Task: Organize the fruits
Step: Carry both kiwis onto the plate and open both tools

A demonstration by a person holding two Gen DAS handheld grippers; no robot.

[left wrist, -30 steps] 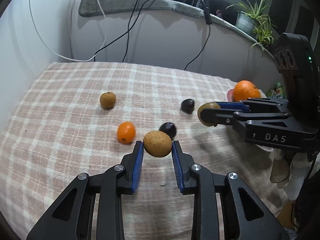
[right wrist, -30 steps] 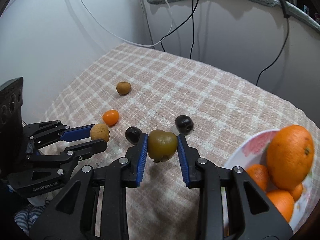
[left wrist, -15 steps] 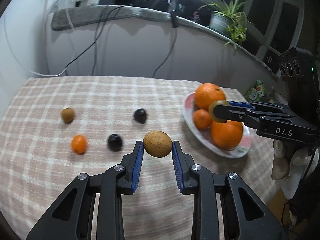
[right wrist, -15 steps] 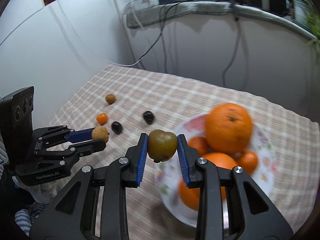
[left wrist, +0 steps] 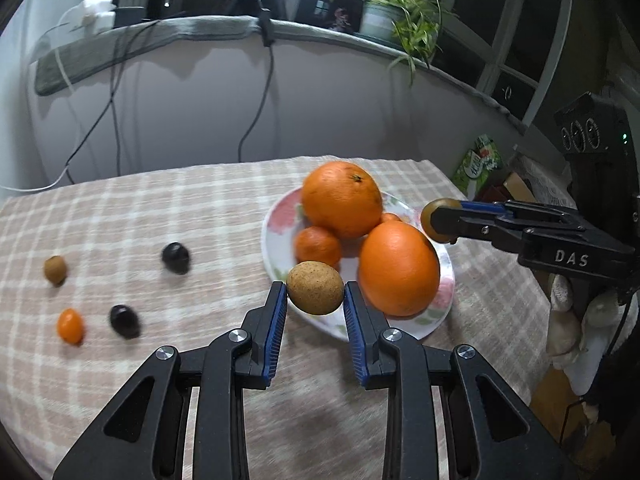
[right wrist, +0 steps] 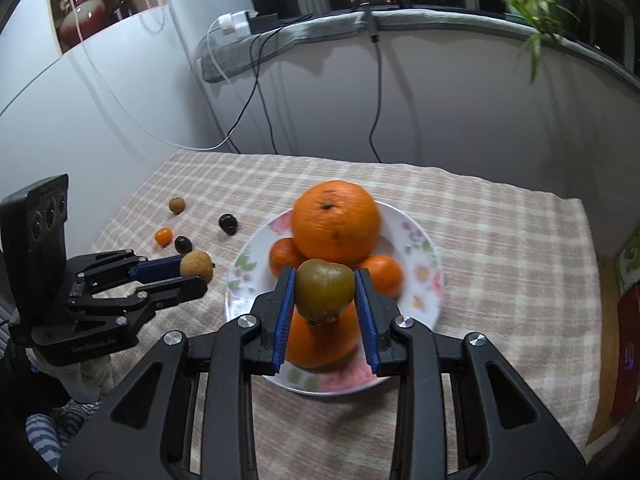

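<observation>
Checked cloth covers the table point(left wrist: 168, 200), where a flowered plate point(right wrist: 420, 268) carries a heap of oranges point(left wrist: 340, 198). Left tongs point(left wrist: 315, 294) grip a tan speckled fruit point(left wrist: 315, 288) at the plate's near rim. Right tongs point(right wrist: 325, 292) grip a green-brown fruit point(right wrist: 325, 288) above the heap. Two dark fruits point(left wrist: 175, 257), a kumquat point(left wrist: 70, 325) and a brown fruit point(left wrist: 55, 269) lie on the cloth, left of the plate.

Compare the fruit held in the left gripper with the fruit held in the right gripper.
The tan fruit is pale brown, speckled and evenly oval; the green-brown fruit is darker, smoother and heart-shaped, with a stem nub underneath. Both are small, clamped between blue-padded fingers and held by the plate.
</observation>
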